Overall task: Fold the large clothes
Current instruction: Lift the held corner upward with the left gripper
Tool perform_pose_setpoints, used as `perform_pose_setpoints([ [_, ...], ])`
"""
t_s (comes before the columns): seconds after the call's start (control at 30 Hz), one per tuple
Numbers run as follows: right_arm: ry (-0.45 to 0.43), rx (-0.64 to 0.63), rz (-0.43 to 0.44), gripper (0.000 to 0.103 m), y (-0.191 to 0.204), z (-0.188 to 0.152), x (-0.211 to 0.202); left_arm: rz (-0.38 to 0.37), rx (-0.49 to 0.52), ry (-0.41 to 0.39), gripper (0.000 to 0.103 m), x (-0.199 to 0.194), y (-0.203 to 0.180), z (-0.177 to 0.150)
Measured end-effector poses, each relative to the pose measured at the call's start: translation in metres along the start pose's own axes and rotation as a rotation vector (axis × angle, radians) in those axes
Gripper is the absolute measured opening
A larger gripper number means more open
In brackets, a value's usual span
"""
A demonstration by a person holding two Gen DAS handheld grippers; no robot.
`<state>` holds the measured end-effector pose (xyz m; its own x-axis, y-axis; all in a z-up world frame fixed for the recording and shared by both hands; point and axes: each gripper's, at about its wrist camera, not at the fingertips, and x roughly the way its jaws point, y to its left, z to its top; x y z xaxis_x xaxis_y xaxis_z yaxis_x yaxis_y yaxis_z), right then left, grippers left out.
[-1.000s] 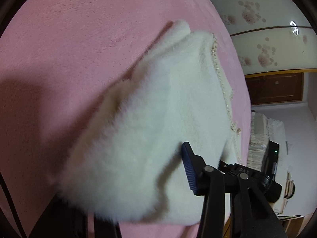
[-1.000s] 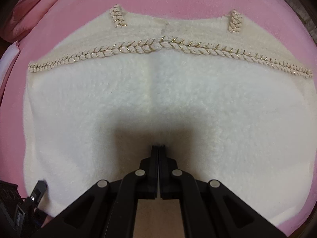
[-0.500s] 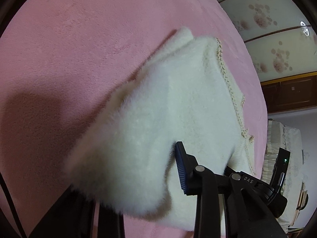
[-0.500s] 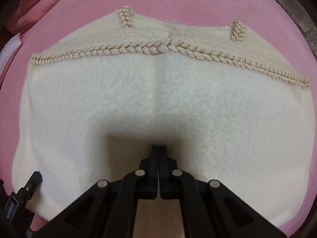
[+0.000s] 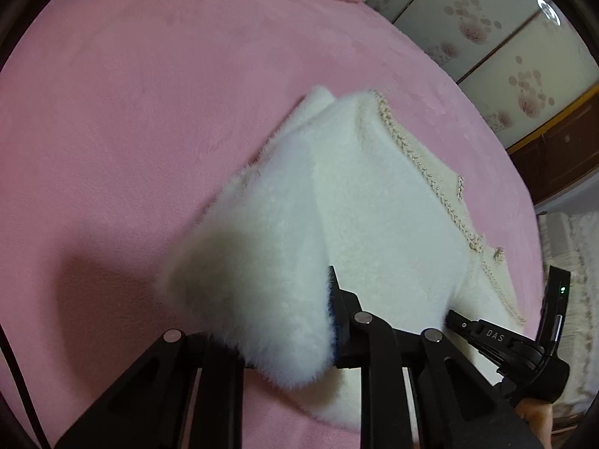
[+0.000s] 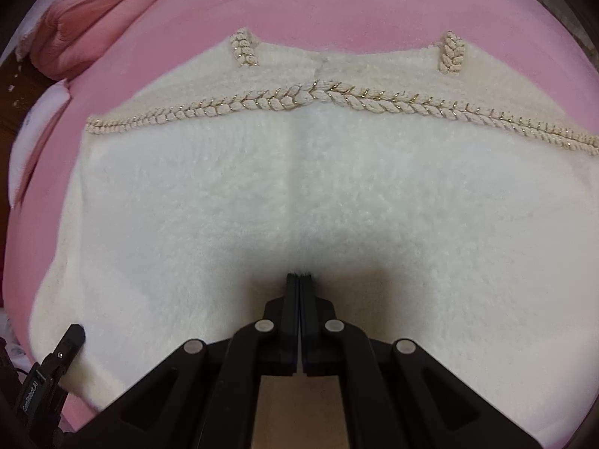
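A fluffy white garment with a beige braided trim lies on a pink blanket. My right gripper is shut, its tips pressed on the garment's near middle. In the left wrist view the garment is lifted at its left edge: my left gripper has its jaws wide around a thick bunched fold, with the right finger against the fabric and the left finger hidden by fluff. The right gripper shows at the lower right of that view.
The pink blanket spreads to the left and beyond the garment. Folded pink bedding lies at the far left. A wardrobe with floral panels stands past the bed's right edge.
My left gripper has lifted the garment's left edge and drawn it in towards the middle. The right gripper stays shut on the same spot.
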<state>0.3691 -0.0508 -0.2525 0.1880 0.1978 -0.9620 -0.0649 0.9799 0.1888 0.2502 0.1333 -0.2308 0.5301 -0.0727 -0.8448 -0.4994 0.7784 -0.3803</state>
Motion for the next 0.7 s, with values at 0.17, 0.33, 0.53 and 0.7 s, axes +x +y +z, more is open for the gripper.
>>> perform_pose_setpoints([
  [0.17,-0.028,-0.041,0.048,0.000,-0.006,-0.012,-0.007,0.034,0.053,-0.103,0.015,-0.037,-0.031,-0.005],
  [0.33,-0.060,0.000,0.227,0.000,-0.053,-0.012,-0.007,0.081,0.140,-0.232,0.014,-0.083,-0.098,-0.019],
  [0.53,0.042,0.178,0.528,0.000,-0.115,-0.017,-0.006,0.036,0.365,-0.364,0.013,-0.131,-0.203,-0.071],
  [0.7,0.081,0.270,0.667,0.000,-0.155,-0.031,-0.003,-0.065,0.625,-0.304,0.012,-0.135,-0.287,-0.139],
])
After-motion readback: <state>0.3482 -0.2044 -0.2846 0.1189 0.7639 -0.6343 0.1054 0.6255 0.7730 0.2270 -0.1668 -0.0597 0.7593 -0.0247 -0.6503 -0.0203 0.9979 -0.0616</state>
